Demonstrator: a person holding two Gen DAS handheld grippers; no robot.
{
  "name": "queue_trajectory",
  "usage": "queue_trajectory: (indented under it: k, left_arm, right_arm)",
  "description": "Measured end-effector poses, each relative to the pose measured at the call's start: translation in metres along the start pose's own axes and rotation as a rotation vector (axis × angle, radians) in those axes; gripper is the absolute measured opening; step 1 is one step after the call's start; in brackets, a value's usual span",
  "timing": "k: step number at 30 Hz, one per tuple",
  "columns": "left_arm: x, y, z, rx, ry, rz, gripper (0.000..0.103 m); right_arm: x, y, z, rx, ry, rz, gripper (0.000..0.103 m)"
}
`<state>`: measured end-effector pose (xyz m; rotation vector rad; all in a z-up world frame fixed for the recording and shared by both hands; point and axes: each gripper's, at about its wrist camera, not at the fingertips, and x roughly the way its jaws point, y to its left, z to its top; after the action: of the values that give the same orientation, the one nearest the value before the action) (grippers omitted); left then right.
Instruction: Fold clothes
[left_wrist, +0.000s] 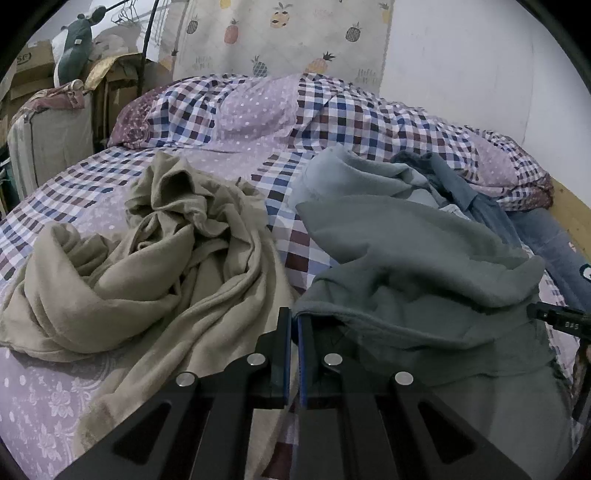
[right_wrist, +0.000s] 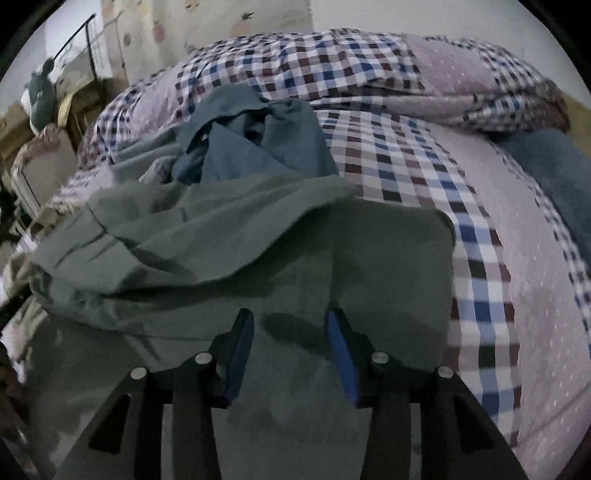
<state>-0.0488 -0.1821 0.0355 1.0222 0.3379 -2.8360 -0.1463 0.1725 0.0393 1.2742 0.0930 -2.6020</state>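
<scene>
Left claw clamped on grey garment edge, right claw apart above it, blurred.

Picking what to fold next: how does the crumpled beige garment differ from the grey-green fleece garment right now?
The crumpled beige garment lies free on the checked bedsheet, touched by neither tongs; the grey-green fleece garment has its edge pinched in the shut left tongs. The beige one looks thin and finely wrinkled; the grey-green one looks thicker, in broad folds. The beige lies left, the grey-green right. Both are unfolded heaps.
</scene>
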Motion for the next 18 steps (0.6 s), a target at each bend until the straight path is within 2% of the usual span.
queue_trajectory:
  k: [2,3,4,7,14,17,18]
  left_arm:
    - [0.0,0.0,0.0,0.001,0.001,0.001,0.002]
    - [0.0,-0.001,0.0,0.001,0.001,0.002,0.002]
    - [0.001,-0.001,0.0,0.001,0.002,0.002,0.002]
    - [0.0,-0.001,-0.001,0.003,0.001,0.002,0.002]
    - [-0.008,-0.003,0.001,0.03,-0.021,-0.002,0.002]
    - [-0.005,-0.005,-0.001,0.046,-0.004,0.005,0.002]
    - [-0.004,-0.005,-0.002,0.049,0.002,0.007,0.002]
  right_arm:
    - [0.007,0.005,0.002,-0.027,0.002,-0.03,0.042]
    - [0.011,0.007,0.002,-0.029,0.004,-0.046,0.033]
    - [0.011,0.007,0.001,-0.026,0.005,-0.048,0.017]
    - [0.007,0.009,-0.001,-0.015,-0.005,-0.055,0.01]
    - [-0.025,0.009,-0.013,0.008,0.011,-0.083,0.007]
    - [-0.051,0.007,-0.021,0.053,0.015,-0.091,0.008]
    - [-0.053,0.007,-0.024,0.058,0.041,-0.086,0.008]
